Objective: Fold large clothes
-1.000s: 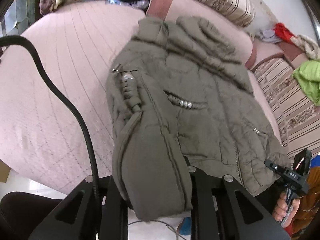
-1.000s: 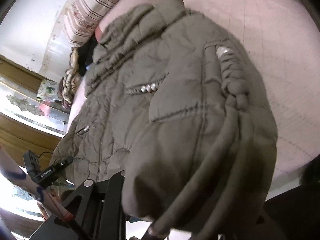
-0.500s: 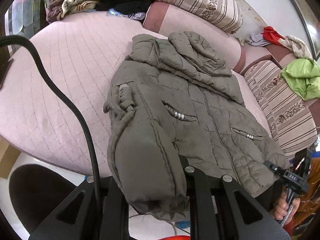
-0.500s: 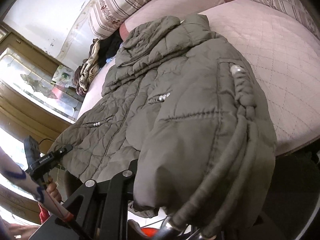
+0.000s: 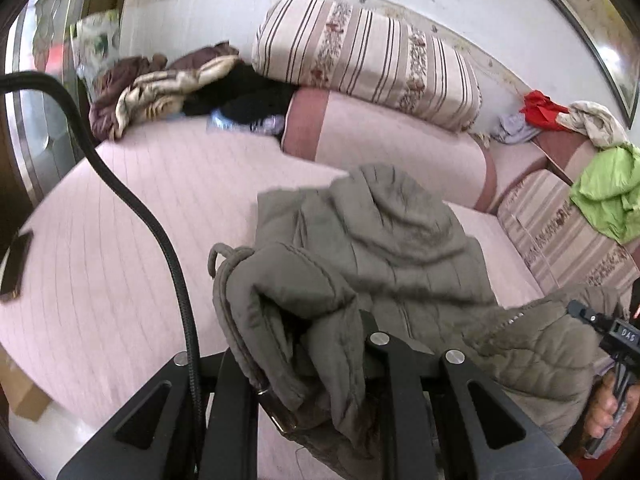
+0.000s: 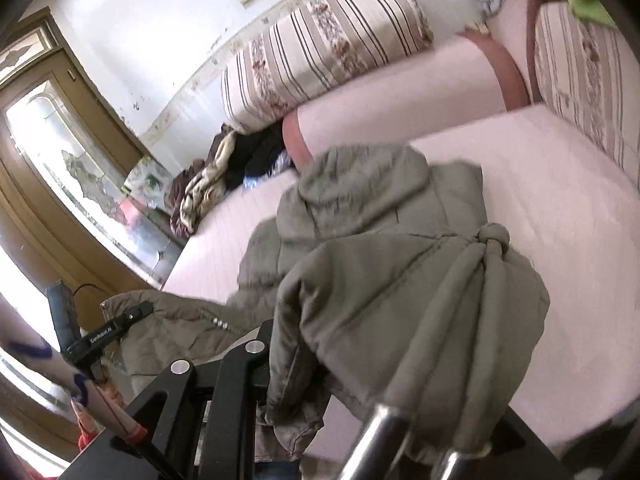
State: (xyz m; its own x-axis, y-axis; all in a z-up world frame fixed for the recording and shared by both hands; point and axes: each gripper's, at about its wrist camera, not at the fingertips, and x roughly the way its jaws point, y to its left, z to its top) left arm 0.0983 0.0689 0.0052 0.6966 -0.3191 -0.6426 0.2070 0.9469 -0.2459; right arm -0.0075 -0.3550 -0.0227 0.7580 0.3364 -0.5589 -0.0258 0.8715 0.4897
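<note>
An olive quilted jacket [image 5: 400,248] lies on a pink bed, hood toward the pillows; it also shows in the right wrist view [image 6: 380,216]. My left gripper [image 5: 308,364] is shut on the jacket's bottom hem corner and holds it lifted above the bed edge. My right gripper [image 6: 304,364] is shut on the other hem corner, with knotted drawcords [image 6: 492,240] draped over it. Each gripper appears in the other's view, the right one in the left wrist view [image 5: 616,332] and the left one in the right wrist view [image 6: 104,336], both with jacket fabric bunched at them. The jacket's lower half is raised and folding toward the hood.
The pink quilted mattress [image 5: 140,208] spreads to the left. Striped bolsters [image 5: 368,60] and a pink cushion [image 5: 392,144] line the back. A pile of clothes [image 5: 168,84] sits at the back left, a green garment [image 5: 608,192] at right. A black cable [image 5: 152,216] crosses the left view.
Both grippers have risen and moved forward with the hem. The jacket's lower half has come up off the bed and is bunching toward the hood.
</note>
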